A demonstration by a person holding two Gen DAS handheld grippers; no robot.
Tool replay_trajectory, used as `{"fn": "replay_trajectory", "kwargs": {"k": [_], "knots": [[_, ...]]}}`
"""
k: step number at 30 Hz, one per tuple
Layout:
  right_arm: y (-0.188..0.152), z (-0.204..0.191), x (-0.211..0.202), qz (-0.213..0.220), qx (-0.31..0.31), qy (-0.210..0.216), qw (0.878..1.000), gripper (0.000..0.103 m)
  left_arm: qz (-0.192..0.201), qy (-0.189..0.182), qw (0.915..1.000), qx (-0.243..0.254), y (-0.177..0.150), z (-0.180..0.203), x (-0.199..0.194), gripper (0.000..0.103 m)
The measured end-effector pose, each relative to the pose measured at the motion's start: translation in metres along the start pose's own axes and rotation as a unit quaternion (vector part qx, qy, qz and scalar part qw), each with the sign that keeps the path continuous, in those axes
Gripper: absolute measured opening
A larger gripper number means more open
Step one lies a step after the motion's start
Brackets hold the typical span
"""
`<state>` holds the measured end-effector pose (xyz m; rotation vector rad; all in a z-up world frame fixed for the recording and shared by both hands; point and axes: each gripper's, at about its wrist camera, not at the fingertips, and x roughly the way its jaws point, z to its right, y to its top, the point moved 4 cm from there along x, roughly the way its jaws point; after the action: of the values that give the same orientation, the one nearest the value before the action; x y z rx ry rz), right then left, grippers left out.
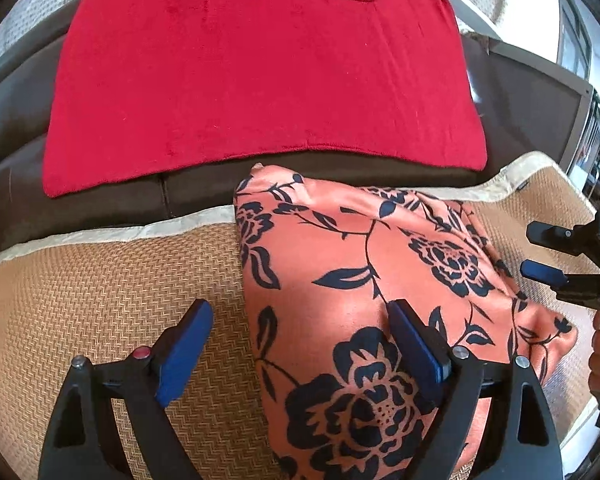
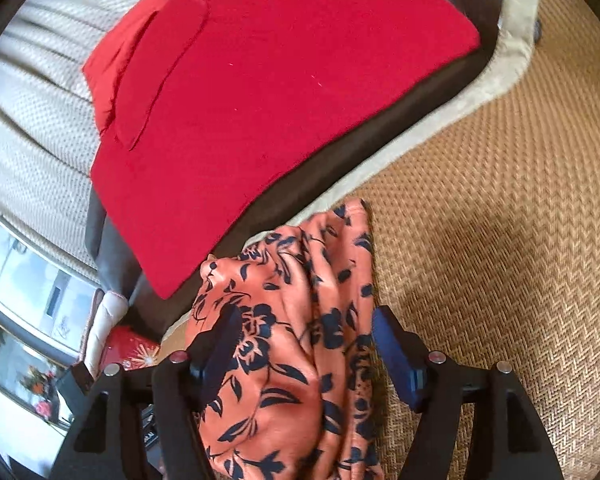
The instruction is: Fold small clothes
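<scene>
Domestic living room: dark brown sofa (image 1: 112,200) draped with a red plush throw (image 1: 260,80) and a woven straw mat (image 1: 112,280) edged in cream, cream textured covers (image 2: 32,92) behind, and a glass-fronted cabinet (image 2: 24,300) stood alongside.

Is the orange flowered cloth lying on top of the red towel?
No. In the left wrist view the orange flowered cloth lies on the woven mat, and a dark strip separates it from the red towel.
</scene>
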<state>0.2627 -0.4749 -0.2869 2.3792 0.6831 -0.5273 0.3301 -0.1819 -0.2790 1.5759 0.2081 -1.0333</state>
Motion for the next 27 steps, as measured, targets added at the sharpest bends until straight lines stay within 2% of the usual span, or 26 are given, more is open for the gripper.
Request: {"fn": "replay_trajectory", "kwargs": {"k": [10, 21, 24, 27], "knots": [[-0.001, 0.008, 0.004, -0.012, 0.006, 0.006, 1.0, 0.072, -0.002, 0.003, 0.9999, 0.011, -0.001, 0.007, 0.003, 0.09], [-0.003, 0.014, 0.011, -0.021, 0.011, 0.008, 1.0, 0.072, -0.014, -0.016, 0.9998, 0.003, -0.001, 0.007, 0.006, 0.09], [-0.002, 0.012, 0.014, -0.022, 0.01, 0.008, 1.0, 0.072, -0.022, -0.035, 0.9991, -0.002, -0.002, 0.006, 0.007, 0.09], [-0.001, 0.012, 0.014, -0.02, 0.01, 0.009, 1.0, 0.072, -0.032, -0.077, 0.9963, -0.021, 0.0, -0.001, 0.004, 0.09]]}}
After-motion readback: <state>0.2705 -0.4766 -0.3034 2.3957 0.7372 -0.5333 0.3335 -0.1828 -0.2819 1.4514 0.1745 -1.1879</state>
